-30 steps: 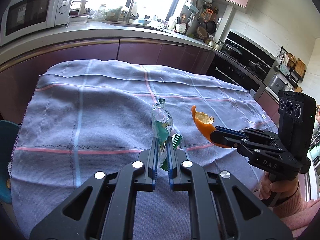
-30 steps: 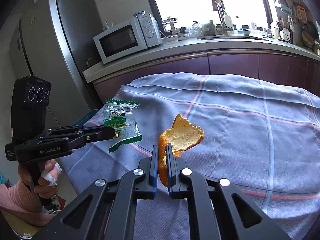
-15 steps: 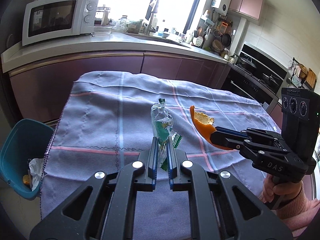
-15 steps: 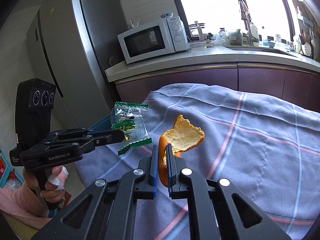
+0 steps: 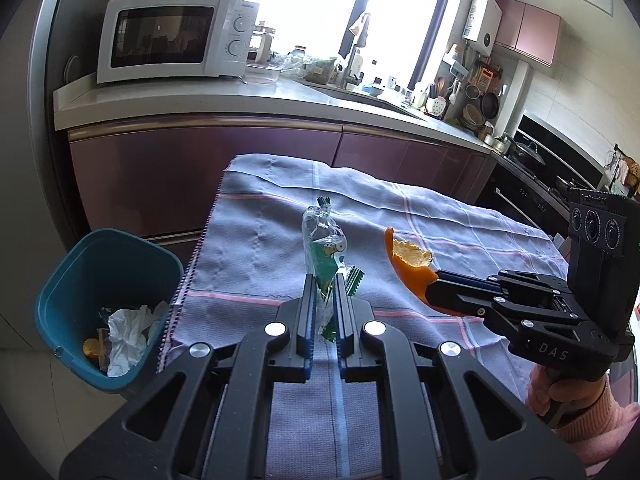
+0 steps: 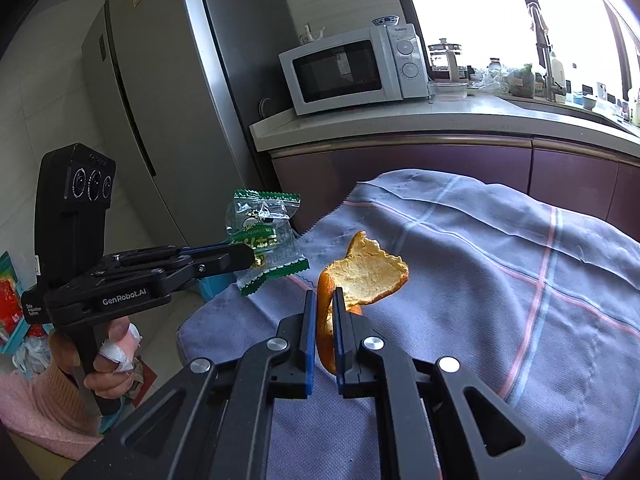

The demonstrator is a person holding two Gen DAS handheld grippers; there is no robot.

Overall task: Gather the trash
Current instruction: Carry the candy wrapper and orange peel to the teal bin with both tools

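My left gripper (image 5: 323, 280) is shut on a clear and green candy wrapper (image 5: 322, 242) and holds it upright above the table's left part. The wrapper also shows in the right wrist view (image 6: 262, 236), held by the left gripper (image 6: 250, 258). My right gripper (image 6: 321, 296) is shut on a piece of orange peel (image 6: 360, 276), held above the cloth. In the left wrist view the peel (image 5: 408, 266) sticks out of the right gripper (image 5: 430, 288). A teal trash bin (image 5: 60, 304) stands on the floor left of the table, with tissue and peel inside.
A grey-blue checked cloth (image 5: 420, 216) covers the table. Behind it runs a purple kitchen counter (image 5: 240, 128) with a white microwave (image 5: 172, 36) and a sink. A steel fridge (image 6: 168, 100) stands at the left. A stove (image 5: 532, 160) is at the right.
Both grippers have moved left with their loads toward the table's left edge. The teal bin has come fully into the left wrist view.
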